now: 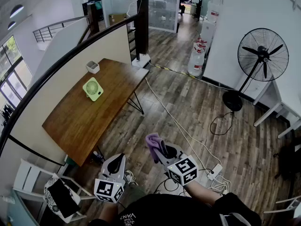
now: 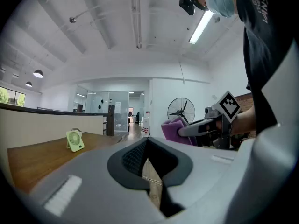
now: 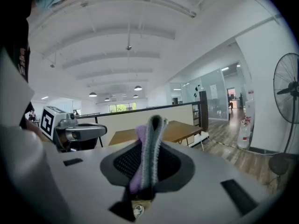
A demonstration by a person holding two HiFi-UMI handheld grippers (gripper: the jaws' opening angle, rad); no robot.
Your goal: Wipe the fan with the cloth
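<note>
A small light-green fan stands on the wooden table near its far end; the left gripper view also shows the fan far off. My right gripper is shut on a purple cloth, held in the air well short of the table. In the right gripper view the cloth stands folded and pinched between the jaws. My left gripper is shut with nothing in it, low beside the table's near corner. The purple cloth shows to its right in the left gripper view.
A grey box sits behind the small fan. A large black pedestal fan stands by the right wall. White cables and a power strip lie on the wood floor. A chair with a dark tablet is at the lower left.
</note>
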